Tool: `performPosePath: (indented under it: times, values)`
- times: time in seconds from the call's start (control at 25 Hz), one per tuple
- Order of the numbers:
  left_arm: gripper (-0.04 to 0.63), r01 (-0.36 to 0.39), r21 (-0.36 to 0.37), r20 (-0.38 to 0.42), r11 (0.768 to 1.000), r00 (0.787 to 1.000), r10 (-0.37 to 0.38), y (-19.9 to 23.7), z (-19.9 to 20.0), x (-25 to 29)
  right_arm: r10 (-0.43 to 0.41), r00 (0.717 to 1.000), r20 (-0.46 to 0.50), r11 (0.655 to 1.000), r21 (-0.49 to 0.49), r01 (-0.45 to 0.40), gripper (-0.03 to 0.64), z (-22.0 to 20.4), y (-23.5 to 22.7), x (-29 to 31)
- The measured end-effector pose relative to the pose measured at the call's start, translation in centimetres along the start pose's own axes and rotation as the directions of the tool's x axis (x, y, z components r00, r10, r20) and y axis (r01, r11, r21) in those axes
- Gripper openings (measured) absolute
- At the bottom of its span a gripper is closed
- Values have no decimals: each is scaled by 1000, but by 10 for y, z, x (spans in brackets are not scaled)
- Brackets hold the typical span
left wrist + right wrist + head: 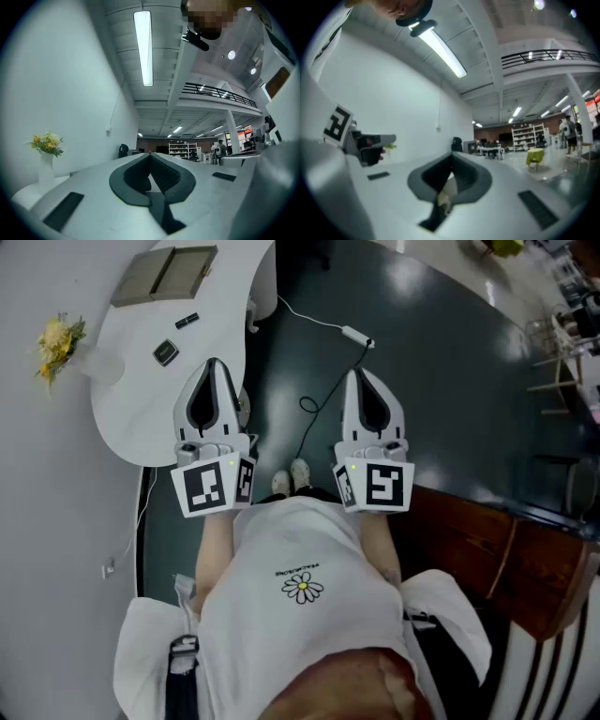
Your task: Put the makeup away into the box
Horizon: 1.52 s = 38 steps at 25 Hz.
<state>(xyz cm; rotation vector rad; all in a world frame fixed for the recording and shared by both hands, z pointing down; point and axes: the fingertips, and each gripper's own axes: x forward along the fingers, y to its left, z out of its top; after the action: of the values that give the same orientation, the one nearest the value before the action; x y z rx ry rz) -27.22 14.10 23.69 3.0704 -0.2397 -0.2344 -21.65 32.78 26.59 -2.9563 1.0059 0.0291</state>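
Black makeup pieces, two of them, lie out on the white table (127, 432). A slim stick-shaped one (187, 321) sits nearer the far end. A small square compact (166, 352) lies just beside it, towards the middle. Both are loose on the tabletop and apart from each other.

The box (167, 273), flat and olive-grey, stands at the far end of the table, near the stick but not touching it. From the head view I cannot tell what is in it, if anything. A vase of yellow flowers (58, 341) stands by the table's left edge, against the wall.

The left gripper (214, 364) is held over the table's near right edge, roughly level. Its jaws are fully together and hold nothing. The right gripper (361, 374) is off the table, above the dark floor (441, 362), where a white cable (323, 326) trails. Its tips also meet. Its own view shows a pale patch through the gap behind the pads, probably background, and nothing is gripped.

I judge the task has not started: both visible pieces still need to be picked up and put in the box, so all the work is left.
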Motion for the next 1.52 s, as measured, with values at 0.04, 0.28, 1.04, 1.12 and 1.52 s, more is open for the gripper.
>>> performPosePath:
  times: [0.04,0.28,1.04,1.12,1.52]
  values:
    - [20,5,-5,-2,1000,1000,-5,-3,-1,3,2,1000,-2,1000,0,-2,29,-1,-3,2]
    - [20,27,-25,-7,999,1000,-27,-15,-7,22,7,1000,-14,1000,3,-7,29,-9,-19,13]
    - [20,65,1,68,998,996,-65,-56,3,55,-60,995,75,994,97,52,31,-5,-93,13]
    - [20,83,7,69,997,994,-83,-61,2,65,-79,993,88,992,108,69,31,-4,-102,14]
    - [20,153,10,76,988,985,-154,-69,-10,138,-156,982,111,983,118,142,31,-9,-139,53]
